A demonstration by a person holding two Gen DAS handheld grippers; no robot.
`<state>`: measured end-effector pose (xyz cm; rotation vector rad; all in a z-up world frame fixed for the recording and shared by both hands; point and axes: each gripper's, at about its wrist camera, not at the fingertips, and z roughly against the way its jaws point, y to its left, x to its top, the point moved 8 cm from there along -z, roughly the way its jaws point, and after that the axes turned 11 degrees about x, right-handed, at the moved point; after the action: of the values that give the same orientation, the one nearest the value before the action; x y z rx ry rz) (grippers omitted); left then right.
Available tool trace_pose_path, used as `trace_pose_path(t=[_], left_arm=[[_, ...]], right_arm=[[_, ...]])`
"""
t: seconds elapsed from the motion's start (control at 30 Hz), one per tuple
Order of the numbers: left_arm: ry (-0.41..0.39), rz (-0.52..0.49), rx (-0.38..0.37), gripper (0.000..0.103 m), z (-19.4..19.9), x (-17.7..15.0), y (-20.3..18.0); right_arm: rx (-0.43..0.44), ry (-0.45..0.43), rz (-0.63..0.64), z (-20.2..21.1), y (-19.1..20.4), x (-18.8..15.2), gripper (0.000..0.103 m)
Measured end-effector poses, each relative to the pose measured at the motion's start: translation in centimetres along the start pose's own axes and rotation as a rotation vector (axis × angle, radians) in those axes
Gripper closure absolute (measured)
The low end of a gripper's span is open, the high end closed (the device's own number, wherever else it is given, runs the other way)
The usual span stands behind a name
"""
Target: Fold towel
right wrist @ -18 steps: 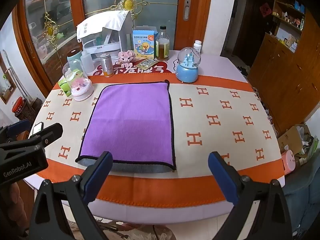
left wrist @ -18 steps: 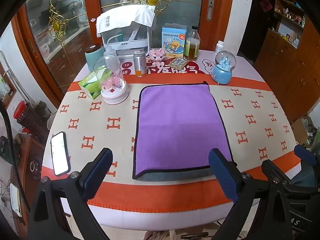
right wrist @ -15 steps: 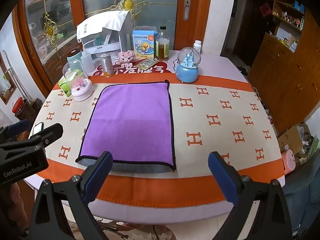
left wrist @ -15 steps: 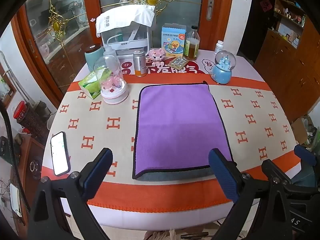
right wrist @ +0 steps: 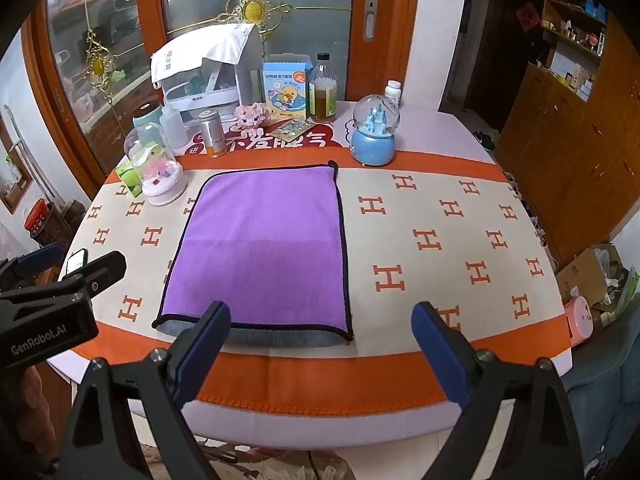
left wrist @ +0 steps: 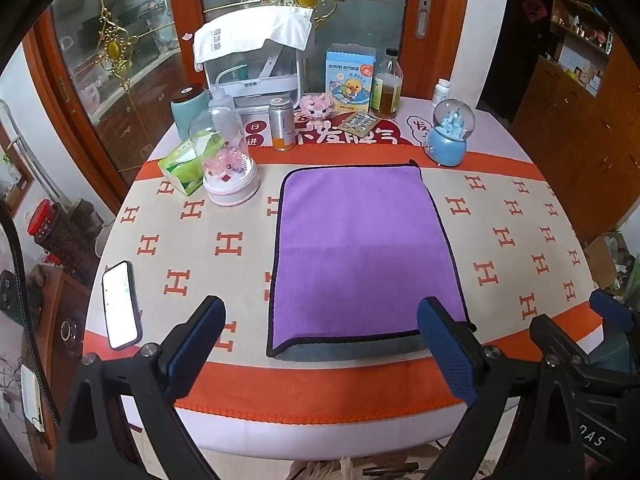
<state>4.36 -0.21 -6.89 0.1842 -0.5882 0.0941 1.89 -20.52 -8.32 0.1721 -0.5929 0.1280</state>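
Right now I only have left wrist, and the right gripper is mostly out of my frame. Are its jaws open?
Observer: Yes. On right wrist, the right gripper has its jaws wide apart, with nothing between them.
Operator: My own finger hides the towel's near right corner. Is it flat?
Observer: That corner of the towel lies flat on the tablecloth, purple layer over a grey one, with nothing touching it.
Operator: Anything off the table's right side?
Observer: A pink object sits just past that edge.
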Motion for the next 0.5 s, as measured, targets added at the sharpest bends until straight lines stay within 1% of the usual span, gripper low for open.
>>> trace_pose_path(t=[0.5], left_arm=[[0.018, -0.003, -0.005, 0.007, -0.54, -0.04, 0.4]], right_arm=[[0.012, 0.009, -0.017, -0.57, -0.19, -0.17, 0.011]])
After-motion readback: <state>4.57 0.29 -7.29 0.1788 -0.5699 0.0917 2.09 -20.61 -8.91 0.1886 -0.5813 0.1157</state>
